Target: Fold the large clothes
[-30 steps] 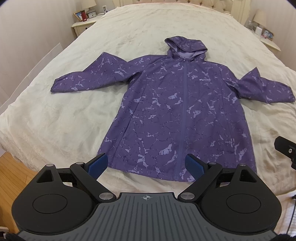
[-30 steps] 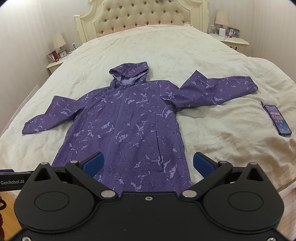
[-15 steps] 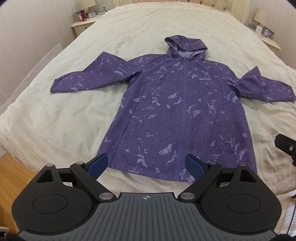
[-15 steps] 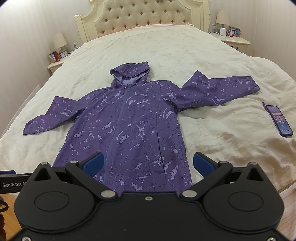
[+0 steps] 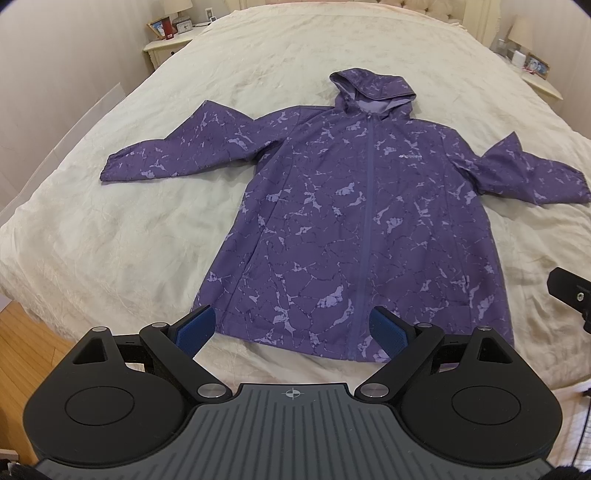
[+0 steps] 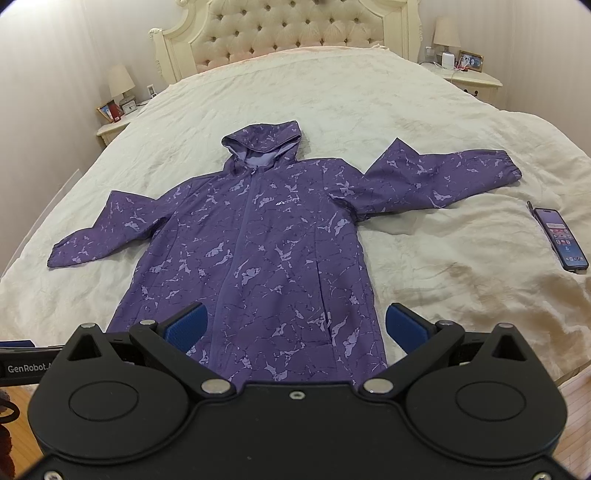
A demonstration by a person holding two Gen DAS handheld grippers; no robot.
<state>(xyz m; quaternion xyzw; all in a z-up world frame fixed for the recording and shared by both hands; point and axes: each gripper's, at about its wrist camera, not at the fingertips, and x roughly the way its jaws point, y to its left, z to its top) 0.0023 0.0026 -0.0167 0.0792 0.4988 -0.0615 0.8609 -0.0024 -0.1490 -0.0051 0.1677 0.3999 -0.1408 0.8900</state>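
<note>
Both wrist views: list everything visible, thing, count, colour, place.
jacket: 1, purple with pale marbling, hooded, zipped, flat face up mid-bed, sleeves spread
bed cover: 1, cream, under the jacket
headboard: 1, cream, tufted, far end
phone: 1, dark, screen lit, on the cover beyond the right sleeve
nightstands: 2, cream, either side of the headboard
lamps: 2, pale shades, one per nightstand
picture frames: 2, one per nightstand
clock: 1, small, on the left-hand nightstand
floor: wood, bed foot
left gripper: 1, black, blue pads, open, above the hem
right gripper: 1, black, blue pads, open, above the hem
</note>
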